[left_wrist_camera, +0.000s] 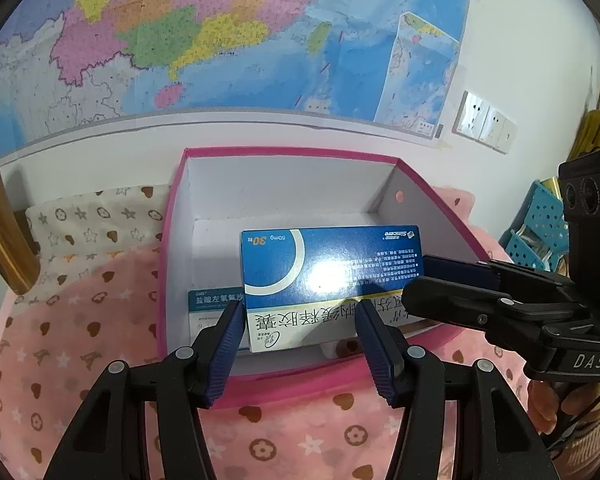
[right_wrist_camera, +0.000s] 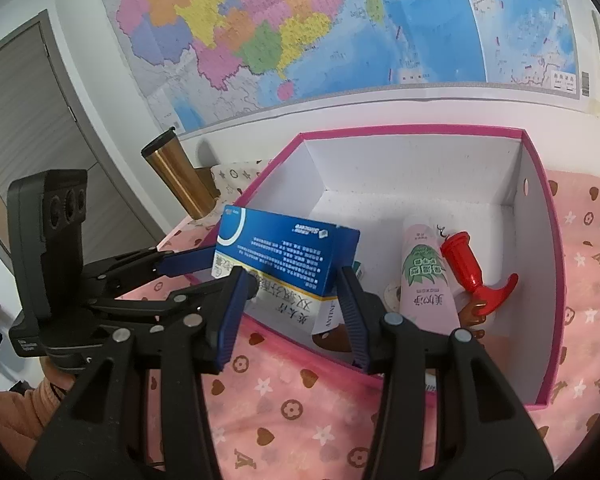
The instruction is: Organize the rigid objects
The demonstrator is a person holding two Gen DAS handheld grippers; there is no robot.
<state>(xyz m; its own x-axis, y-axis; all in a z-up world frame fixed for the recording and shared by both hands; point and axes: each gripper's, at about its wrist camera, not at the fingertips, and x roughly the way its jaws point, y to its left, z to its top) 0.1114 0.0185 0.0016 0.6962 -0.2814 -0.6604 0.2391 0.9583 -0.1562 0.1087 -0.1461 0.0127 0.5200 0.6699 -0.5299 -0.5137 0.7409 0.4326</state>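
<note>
Both grippers tilted downward, meeting at right angles: the left gripper [left_wrist_camera: 300, 320] and right gripper [right_wrist_camera: 292, 292] each had jaws clamped on one box.

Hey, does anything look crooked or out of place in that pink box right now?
Yes. The blue medicine box sits tilted over the pink box's near rim, clamped by both the left gripper and the right gripper, not lying flat inside.
</note>
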